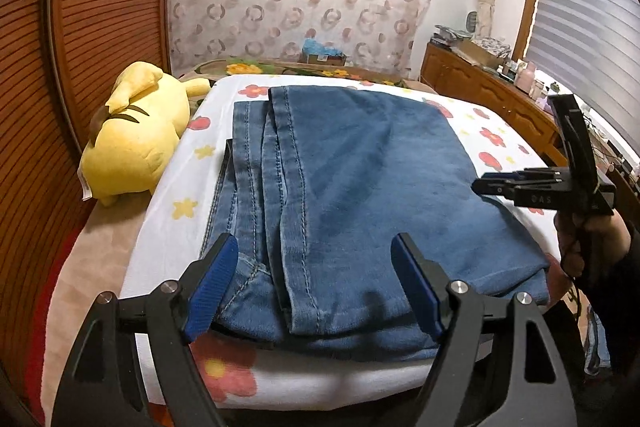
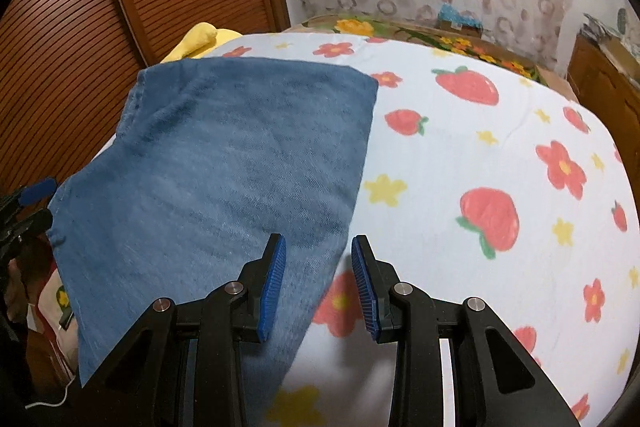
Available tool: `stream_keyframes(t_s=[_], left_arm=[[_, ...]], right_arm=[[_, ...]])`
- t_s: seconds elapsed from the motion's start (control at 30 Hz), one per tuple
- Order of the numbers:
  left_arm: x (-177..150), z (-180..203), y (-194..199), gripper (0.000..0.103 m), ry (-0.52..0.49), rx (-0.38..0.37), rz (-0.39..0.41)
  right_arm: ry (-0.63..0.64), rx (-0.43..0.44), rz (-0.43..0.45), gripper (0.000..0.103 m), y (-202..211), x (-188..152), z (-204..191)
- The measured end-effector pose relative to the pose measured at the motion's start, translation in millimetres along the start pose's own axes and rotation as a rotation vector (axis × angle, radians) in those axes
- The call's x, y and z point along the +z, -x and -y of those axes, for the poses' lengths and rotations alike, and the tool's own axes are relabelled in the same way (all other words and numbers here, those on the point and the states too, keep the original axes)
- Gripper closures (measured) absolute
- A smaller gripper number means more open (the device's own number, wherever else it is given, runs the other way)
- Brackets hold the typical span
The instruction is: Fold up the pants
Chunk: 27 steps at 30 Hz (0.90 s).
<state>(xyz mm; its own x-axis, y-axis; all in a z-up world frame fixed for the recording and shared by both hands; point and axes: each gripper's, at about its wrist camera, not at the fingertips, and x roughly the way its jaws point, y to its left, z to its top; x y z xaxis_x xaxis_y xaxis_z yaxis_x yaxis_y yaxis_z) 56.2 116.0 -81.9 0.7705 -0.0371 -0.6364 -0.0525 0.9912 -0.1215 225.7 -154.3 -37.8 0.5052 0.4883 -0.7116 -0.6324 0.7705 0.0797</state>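
Note:
Blue jeans [image 1: 360,167] lie folded into a thick rectangle on a white flower-print blanket [image 1: 168,195]. My left gripper [image 1: 314,247] stands wide open over the near end of the stack, one blue pad on each side of a leg hem, with neither pad pressing the cloth. My right gripper [image 1: 480,185] comes in from the right over the jeans' right edge, held by a hand [image 1: 588,243]. In the right wrist view that gripper [image 2: 318,247] is partly open and empty, just above the jeans' [image 2: 220,167] right edge. The left gripper [image 2: 38,205] shows at the far left.
A yellow plush toy [image 1: 136,139] lies to the left of the jeans, against a wooden louvred door [image 1: 100,7]. A wooden dresser [image 1: 480,83] with clutter stands at the back right. White blanket [image 2: 460,155] with strawberries and flowers stretches to the right of the jeans.

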Motion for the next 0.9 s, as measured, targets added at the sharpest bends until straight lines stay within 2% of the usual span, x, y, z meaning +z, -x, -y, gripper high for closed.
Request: stream_keyframes(t_s=[0.27, 0.5, 0.63, 0.77, 0.9], left_arm=[[3.3, 4.3, -0.5, 0.024, 0.0, 0.008, 0.013], [5.1, 13.3, 1.4, 0.024, -0.018, 0.006, 0.016], [5.1, 20.4, 1.4, 0.024, -0.03, 0.001, 0.014], [3.3, 28.5, 0.8, 0.024, -0.042, -0.013, 0.012], [0.3, 37.5, -0.5, 0.024, -0.054, -0.031, 0.009]], right_arm=[[-0.023, 0.036, 0.006, 0.067, 17.2, -14.7, -4.4], [-0.009, 0.026, 0.007, 0.067, 26.7, -27.6, -14.6], [-0.032, 0.074, 0.017, 0.067, 35.3, -36.1, -12.8], [-0.026, 0.061, 0.017, 0.058, 43.6, -43.6, -12.3], [-0.038, 0.05, 0.011, 0.056, 47.8, -47.2, -14.3]])
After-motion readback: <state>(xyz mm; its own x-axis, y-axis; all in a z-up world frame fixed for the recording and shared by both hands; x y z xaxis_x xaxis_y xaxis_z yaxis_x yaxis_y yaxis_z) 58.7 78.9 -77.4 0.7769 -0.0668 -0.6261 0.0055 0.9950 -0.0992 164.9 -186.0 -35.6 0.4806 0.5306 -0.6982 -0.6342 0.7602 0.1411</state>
